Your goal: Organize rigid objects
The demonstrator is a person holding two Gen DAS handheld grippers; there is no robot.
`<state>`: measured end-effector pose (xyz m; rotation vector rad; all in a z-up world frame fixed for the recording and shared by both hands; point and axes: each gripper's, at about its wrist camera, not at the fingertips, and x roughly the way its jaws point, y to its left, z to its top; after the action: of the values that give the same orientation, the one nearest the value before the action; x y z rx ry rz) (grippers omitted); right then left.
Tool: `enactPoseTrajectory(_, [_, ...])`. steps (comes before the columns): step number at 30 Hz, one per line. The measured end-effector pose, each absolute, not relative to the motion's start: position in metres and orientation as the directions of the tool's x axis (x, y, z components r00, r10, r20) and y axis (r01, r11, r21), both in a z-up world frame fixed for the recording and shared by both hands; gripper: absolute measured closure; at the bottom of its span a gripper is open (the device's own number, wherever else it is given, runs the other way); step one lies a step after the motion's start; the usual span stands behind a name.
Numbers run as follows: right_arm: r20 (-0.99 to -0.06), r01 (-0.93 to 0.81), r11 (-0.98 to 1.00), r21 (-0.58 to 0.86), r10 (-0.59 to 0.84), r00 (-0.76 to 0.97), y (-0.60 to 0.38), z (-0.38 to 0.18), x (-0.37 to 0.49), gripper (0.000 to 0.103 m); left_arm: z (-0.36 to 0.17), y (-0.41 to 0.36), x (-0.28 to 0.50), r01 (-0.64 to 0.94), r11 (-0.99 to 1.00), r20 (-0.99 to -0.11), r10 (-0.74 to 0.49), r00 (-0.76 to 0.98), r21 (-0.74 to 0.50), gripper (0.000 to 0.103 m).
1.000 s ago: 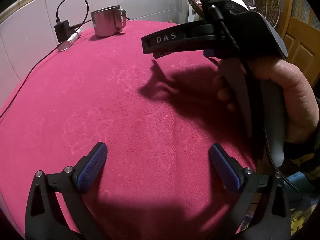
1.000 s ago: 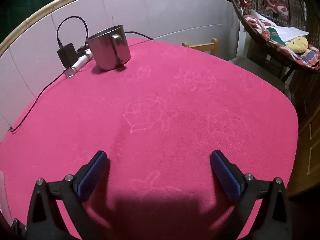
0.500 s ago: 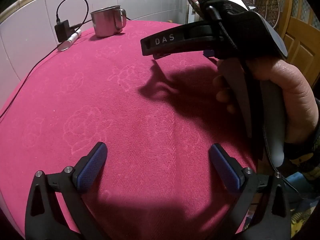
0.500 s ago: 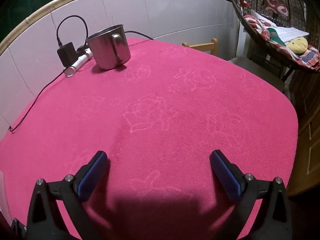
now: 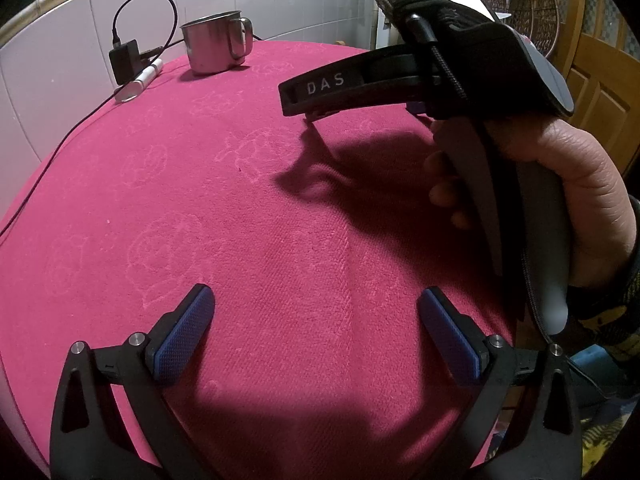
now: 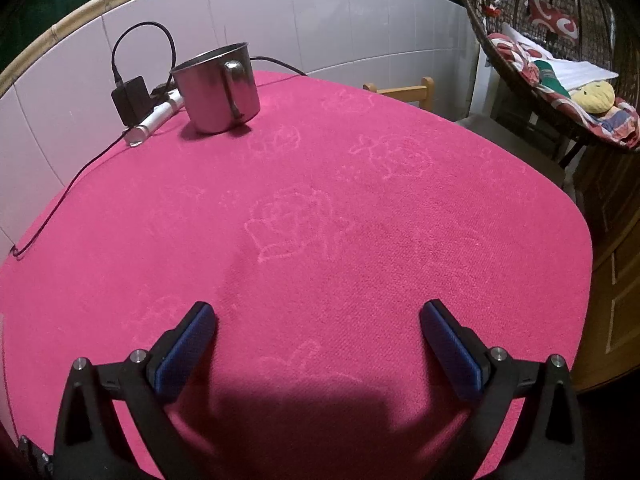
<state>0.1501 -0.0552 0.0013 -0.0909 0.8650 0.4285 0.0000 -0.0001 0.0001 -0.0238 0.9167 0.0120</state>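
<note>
Two grippers, both empty with fingers spread wide: left gripper [image 5: 316, 340] and right gripper [image 6: 318, 344] over the pink tablecloth [image 6: 360, 240]. Steel mug [image 6: 218, 88] upright at far edge, black charger [image 6: 131, 100] and white tube [image 6: 158, 118] just beside mug.

Both wrist cameras look forward between their own wide-set fingers, low over the pink cloth [image 6: 320, 208]. Both views share the far mug [image 5: 214, 48] [image 6: 218, 88], nearer ahead of the right tongs.
</note>
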Motion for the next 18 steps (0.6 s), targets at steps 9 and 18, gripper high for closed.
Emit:
enactPoseTrajectory(9, [-0.753,-0.4,0.911,0.097,0.33,0.569,-0.0558,0.0017,0.1498,0.0,0.0,-0.0001,0.0001,-0.021,1.0,-0.794,0.0,0.608,-0.016,0.0])
enactPoseTrajectory(18, [-0.76,-0.4,0.914,0.071,0.309,0.571,-0.054,0.0019,0.1503,0.0,0.0,0.0,0.0001,-0.02,1.0,-0.794,0.0,0.608,-0.016,0.0])
